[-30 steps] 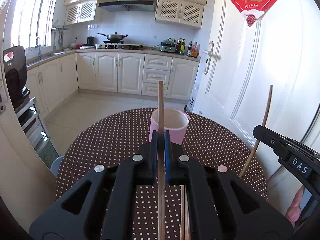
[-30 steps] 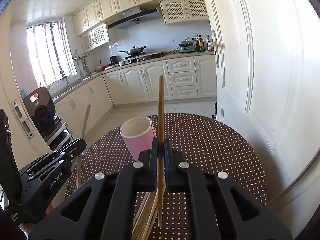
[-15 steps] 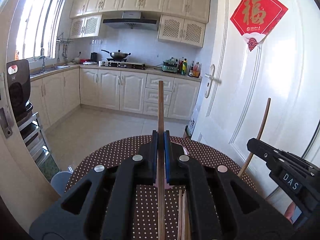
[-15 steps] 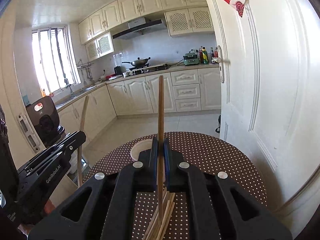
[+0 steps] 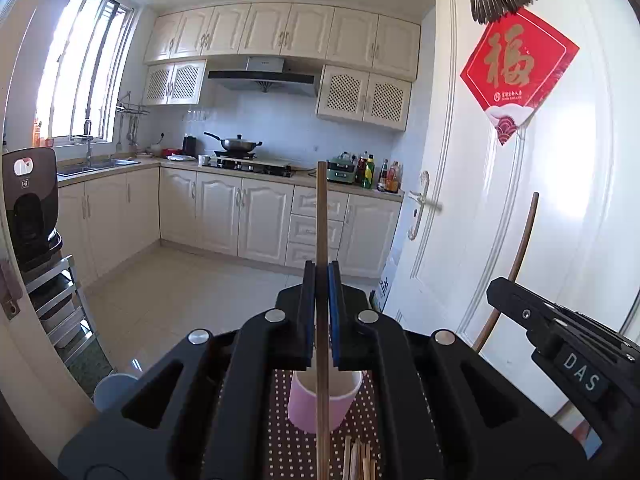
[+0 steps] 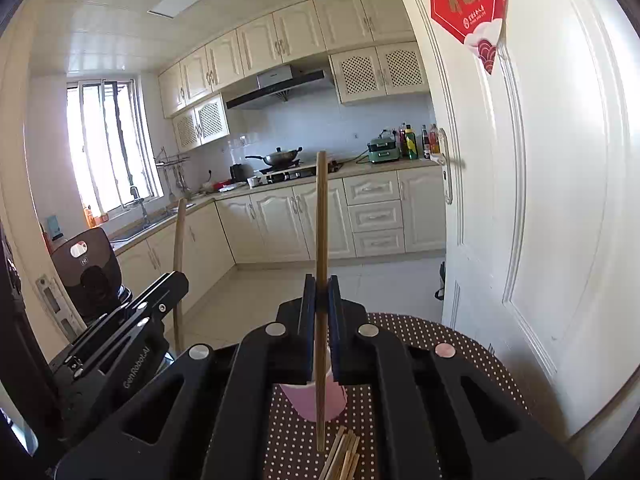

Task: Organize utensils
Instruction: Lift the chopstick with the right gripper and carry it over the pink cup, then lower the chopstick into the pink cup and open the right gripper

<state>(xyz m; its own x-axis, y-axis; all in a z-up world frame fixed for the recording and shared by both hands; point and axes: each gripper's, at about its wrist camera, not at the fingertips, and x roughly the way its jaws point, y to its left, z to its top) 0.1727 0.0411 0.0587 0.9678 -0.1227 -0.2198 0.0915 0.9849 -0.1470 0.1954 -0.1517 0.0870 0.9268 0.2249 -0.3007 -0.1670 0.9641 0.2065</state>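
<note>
Left wrist view: left gripper (image 5: 321, 312) is clamped on an upright chopstick (image 5: 321, 240), pink cup (image 5: 324, 400) below and empty-looking. Right gripper (image 6: 321, 316) grips a second chopstick (image 6: 321, 260). Nothing seems sorted; loose chopsticks (image 6: 342, 458) lie on the dotted table (image 6: 448, 344). Plenty of air above, white door (image 6: 560, 200) close right.
</note>
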